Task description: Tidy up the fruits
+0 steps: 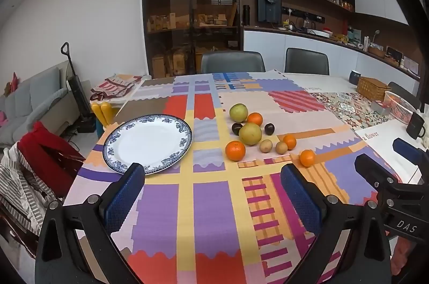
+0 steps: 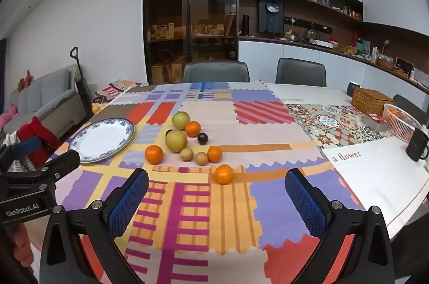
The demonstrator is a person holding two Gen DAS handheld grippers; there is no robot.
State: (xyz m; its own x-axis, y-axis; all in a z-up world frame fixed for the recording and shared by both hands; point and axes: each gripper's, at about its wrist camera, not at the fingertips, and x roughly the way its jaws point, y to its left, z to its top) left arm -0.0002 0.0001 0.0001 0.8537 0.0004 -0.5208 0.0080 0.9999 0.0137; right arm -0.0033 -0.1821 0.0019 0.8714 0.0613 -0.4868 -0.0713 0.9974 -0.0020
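Fruits (image 1: 250,133) clustered on patchwork tablecloth (image 1: 209,203) beside empty plate (image 1: 148,142); left gripper (image 1: 211,193) and right gripper (image 2: 216,197) both spread wide, holding nothing.

The round white porcelain plate with blue floral rim (image 1: 147,143) looks glossy and smooth. The colourful patchwork-print tablecloth (image 1: 209,203) seems a matt woven cloth. The small orange mandarins (image 1: 235,150) have a slightly shiny, finely dimpled skin, the two brown kiwis (image 2: 186,154) look dull and rough, and the dark plums (image 2: 203,138) are smooth. The blue gripper pads (image 1: 124,199) show a rough textured rubber on matt black plastic. The brown rectangular basket (image 2: 371,100) is woven wicker.
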